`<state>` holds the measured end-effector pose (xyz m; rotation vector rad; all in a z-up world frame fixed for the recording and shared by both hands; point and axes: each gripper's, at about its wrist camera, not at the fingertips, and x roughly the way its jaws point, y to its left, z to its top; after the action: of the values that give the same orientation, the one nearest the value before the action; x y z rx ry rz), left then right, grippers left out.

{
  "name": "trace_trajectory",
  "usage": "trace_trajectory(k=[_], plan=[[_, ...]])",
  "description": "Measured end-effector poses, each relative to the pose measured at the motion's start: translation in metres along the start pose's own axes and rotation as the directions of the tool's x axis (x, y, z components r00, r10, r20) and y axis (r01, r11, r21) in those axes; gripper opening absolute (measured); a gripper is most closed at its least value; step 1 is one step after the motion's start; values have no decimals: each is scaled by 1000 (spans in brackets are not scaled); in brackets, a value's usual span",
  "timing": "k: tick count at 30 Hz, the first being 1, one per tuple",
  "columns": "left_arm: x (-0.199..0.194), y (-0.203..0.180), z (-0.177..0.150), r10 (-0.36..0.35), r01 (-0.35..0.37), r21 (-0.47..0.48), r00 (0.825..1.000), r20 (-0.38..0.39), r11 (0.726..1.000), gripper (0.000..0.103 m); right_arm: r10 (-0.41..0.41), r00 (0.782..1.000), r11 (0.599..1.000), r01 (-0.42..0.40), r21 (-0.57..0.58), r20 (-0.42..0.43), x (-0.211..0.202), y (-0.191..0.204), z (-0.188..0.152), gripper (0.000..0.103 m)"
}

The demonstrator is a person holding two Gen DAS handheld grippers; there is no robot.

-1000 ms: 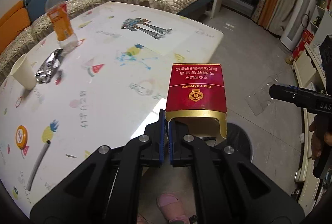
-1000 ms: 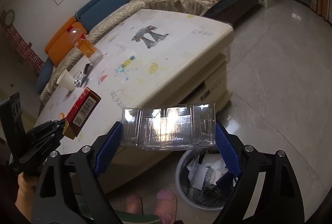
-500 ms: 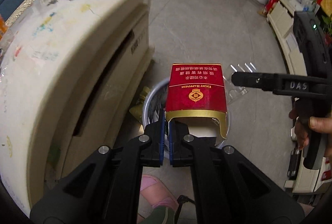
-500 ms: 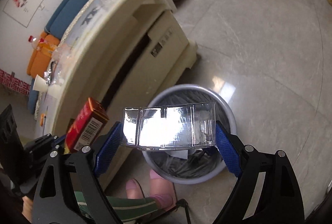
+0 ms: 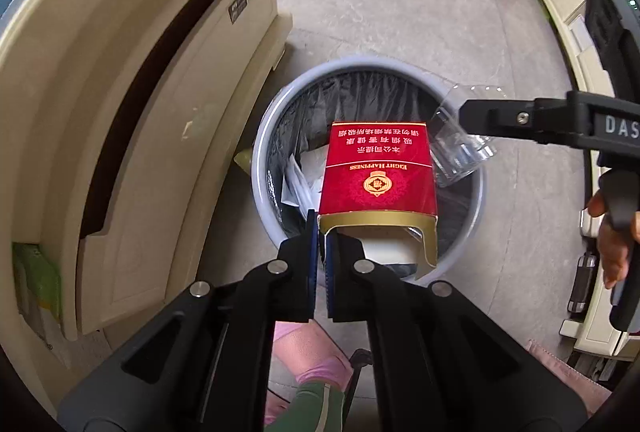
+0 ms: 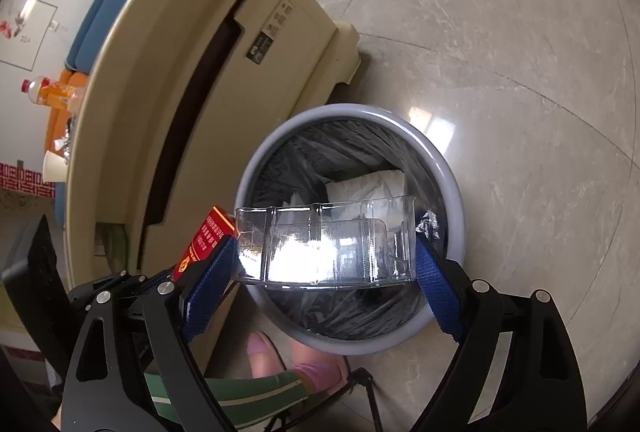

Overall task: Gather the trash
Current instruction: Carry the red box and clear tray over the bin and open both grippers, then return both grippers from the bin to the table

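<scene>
Bin [image 5: 264, 135] holds crumpled paper; above it, left gripper [image 5: 321, 232] jaws pinch a red carton [image 5: 378, 171] edge, while right gripper [image 6: 324, 264] jaws, spread wide, clamp a clear plastic tray [image 6: 324, 244].

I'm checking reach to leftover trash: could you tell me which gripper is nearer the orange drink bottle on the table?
Left, as a judgement. The left gripper, holding the red box, sits on the table side of the bin; the right gripper hangs over the bin, farther from the bottle.
</scene>
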<state>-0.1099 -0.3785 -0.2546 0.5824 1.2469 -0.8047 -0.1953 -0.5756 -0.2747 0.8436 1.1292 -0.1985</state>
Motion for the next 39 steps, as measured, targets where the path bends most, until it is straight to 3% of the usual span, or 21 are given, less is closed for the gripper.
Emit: trace_trajectory(k=[5, 7, 12, 19, 26, 33, 39], plan=[[15, -2, -4, 3, -3, 6, 1000, -31, 1000, 5, -1, 1000, 1000, 1, 20, -29, 13, -5, 1, 88], [18, -3, -5, -8, 8, 5, 999, -37, 1000, 21, 15, 998, 999, -12, 47, -55, 19, -8, 2, 88], [18, -2, -5, -7, 7, 16, 1000, -12, 1000, 45, 26, 996, 996, -19, 85, -89, 26, -10, 3, 88], [-7, 12, -1, -8, 9, -8, 999, 37, 1000, 46, 24, 997, 998, -19, 61, -72, 15, -3, 4, 89], [-56, 36, 2, 4, 1, -44, 992, 127, 999, 48, 35, 999, 999, -35, 8, -35, -5, 20, 14, 89], [-116, 85, -4, 62, -35, -124, 973, 224, 992, 55, 89, 996, 990, -87, -111, 10, -34, 80, 29, 89], [-166, 156, -29, 179, -107, -259, 945, 273, 960, 61, 150, 988, 954, -136, -267, 32, -54, 166, 39, 89]])
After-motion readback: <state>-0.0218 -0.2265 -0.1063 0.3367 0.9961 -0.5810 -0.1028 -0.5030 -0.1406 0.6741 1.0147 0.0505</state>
